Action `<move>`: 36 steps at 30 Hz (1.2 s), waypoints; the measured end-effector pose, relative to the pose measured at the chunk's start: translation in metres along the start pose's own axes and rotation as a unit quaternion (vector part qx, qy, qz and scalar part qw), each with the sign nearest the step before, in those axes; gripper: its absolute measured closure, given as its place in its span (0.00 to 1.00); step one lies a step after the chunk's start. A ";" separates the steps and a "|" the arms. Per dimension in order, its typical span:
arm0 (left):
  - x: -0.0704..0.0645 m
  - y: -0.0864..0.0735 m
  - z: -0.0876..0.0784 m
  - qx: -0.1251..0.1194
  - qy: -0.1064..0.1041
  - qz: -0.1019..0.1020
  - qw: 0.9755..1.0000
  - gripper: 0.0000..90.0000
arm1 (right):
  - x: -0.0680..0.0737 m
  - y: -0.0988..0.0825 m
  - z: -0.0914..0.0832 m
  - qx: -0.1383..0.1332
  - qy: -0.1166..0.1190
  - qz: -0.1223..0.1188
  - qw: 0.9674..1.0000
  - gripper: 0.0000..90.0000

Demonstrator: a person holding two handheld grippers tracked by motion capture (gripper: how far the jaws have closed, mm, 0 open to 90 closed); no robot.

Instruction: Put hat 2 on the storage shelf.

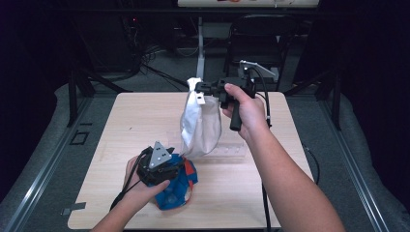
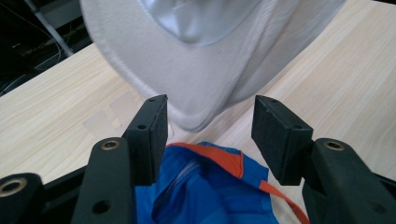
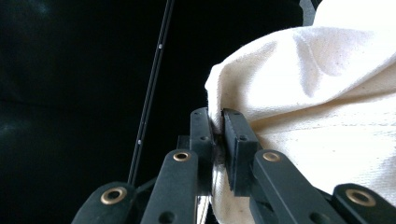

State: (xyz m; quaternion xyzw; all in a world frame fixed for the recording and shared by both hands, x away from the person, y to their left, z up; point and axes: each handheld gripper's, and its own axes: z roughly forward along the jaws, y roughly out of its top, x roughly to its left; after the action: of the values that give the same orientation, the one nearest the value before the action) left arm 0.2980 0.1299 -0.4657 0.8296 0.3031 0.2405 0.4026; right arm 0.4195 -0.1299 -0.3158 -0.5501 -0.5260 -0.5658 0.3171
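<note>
Dark curtains and tangled cables surround the light wooden table (image 1: 121,125) in the high view. The right gripper (image 1: 199,88) is raised over the far middle of the table, and a white cloth bag (image 1: 200,128) hangs down from its jaws, long axis vertical, its bottom close to the tabletop. The left gripper (image 1: 167,166) is low at the near side, directly over a crumpled blue garment with orange trim (image 1: 176,191). The bag hangs just beyond and a little to the right of this gripper, so the left hand is the nearer one to the garment.

Seen from the left gripper view, the jaws stand wide apart with nothing pressed between them. The blue garment (image 2: 205,186) lies under and between them, and the lower corner of the bag (image 2: 201,79) hangs straight ahead, slightly above.

Looking along the right gripper (image 3: 218,140) in its own view, the jaws are closed tightly on a fold at the bag's upper edge (image 3: 327,93).
</note>
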 end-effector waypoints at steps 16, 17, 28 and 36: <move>0.024 0.009 0.019 0.022 0.011 0.000 1.000 0.86 | 0.001 0.004 0.012 -0.006 -0.005 0.000 1.000 0.93; 0.027 0.009 0.019 0.023 0.007 -0.002 1.000 0.86 | 0.001 0.004 0.012 -0.006 -0.005 0.000 1.000 0.93; 0.037 0.002 0.034 0.023 -0.006 -0.028 0.999 0.89 | -0.007 0.007 0.021 -0.007 -0.021 0.002 1.000 0.93; 0.034 -0.010 0.048 0.011 -0.010 -0.059 0.998 0.89 | -0.019 0.007 0.027 0.001 -0.036 0.004 0.999 0.93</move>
State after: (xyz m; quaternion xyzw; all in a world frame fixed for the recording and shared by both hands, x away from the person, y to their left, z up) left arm 0.3495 0.1333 -0.4953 0.8170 0.3503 0.2041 0.4100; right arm 0.4376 -0.1103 -0.3364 -0.5717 -0.5352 -0.5441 0.3011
